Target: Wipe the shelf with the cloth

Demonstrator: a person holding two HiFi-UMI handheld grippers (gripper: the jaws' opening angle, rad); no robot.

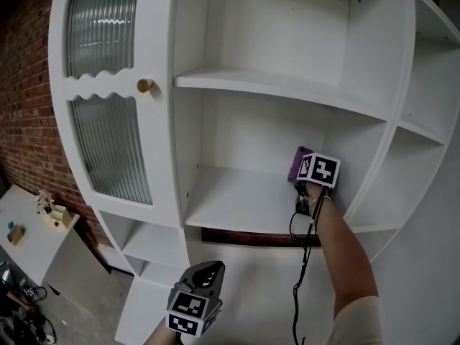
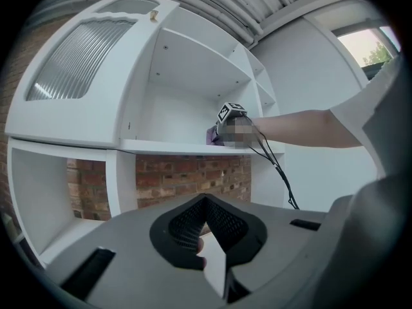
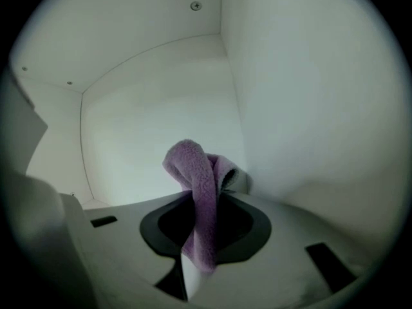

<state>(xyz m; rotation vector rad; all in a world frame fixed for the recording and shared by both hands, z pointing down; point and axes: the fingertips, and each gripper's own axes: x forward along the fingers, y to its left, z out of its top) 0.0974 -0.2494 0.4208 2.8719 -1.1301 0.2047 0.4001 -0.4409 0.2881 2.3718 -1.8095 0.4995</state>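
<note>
Right gripper view shows the right claw clenched on the purple cloth. The cloth is pinched between the two jaws. A soft folded loop of it sticks out past the tips and points at the back wall. The side wall is very close on the right.

From the head view, the right claw is deep inside the white cupboard, in the right back corner over the middle shelf. The cloth is at the front of the claw, by the back wall. I cannot tell if it touches the shelf board or hangs just over it.

The bare board lies below the cloth and runs off to the left. Its long way goes left to right. So I think the next wipe has to press down and slide left, away from the side wall.

The left claw is low down, in front of the cupboard and well apart from the shelf. In the left gripper view the left claw looks closed, with nothing in it. The right claw is the near one, and it has the cloth, so the wipe is its job.
</note>
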